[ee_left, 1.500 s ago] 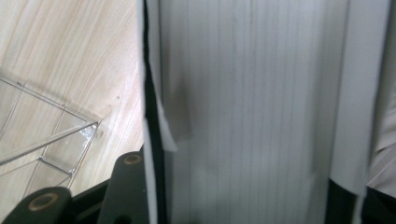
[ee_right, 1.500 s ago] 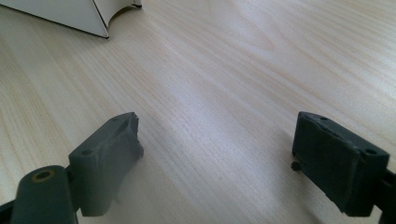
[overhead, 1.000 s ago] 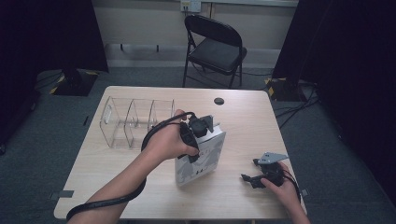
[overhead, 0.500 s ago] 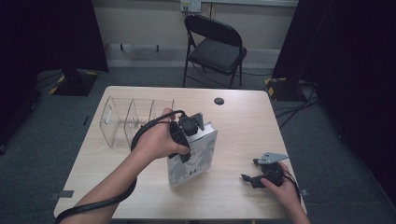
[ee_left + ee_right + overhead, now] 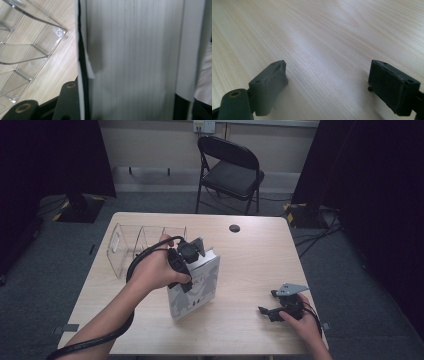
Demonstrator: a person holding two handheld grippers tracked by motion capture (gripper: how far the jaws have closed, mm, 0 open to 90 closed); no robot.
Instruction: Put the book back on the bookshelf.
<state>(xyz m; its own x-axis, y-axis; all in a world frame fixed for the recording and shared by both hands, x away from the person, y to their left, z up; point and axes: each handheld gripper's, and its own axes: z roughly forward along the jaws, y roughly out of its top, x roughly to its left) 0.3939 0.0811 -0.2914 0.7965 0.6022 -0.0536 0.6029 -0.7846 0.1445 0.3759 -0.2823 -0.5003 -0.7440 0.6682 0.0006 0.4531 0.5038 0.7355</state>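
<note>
A light wood bench [image 5: 250, 255] stands on grey carpet [image 5: 60, 255]. Behind it a black folding chair [image 5: 231, 170] faces a pale wall [image 5: 150, 142] with an outlet [image 5: 203, 125]. Black curtains [image 5: 360, 175] hang at both sides, cables [image 5: 315, 227] trailing nearby.

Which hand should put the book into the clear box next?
Probably the left. The left gripper is already clamped on the book, right beside the clear organizer. The right gripper rests open on the table, far from both.
</note>
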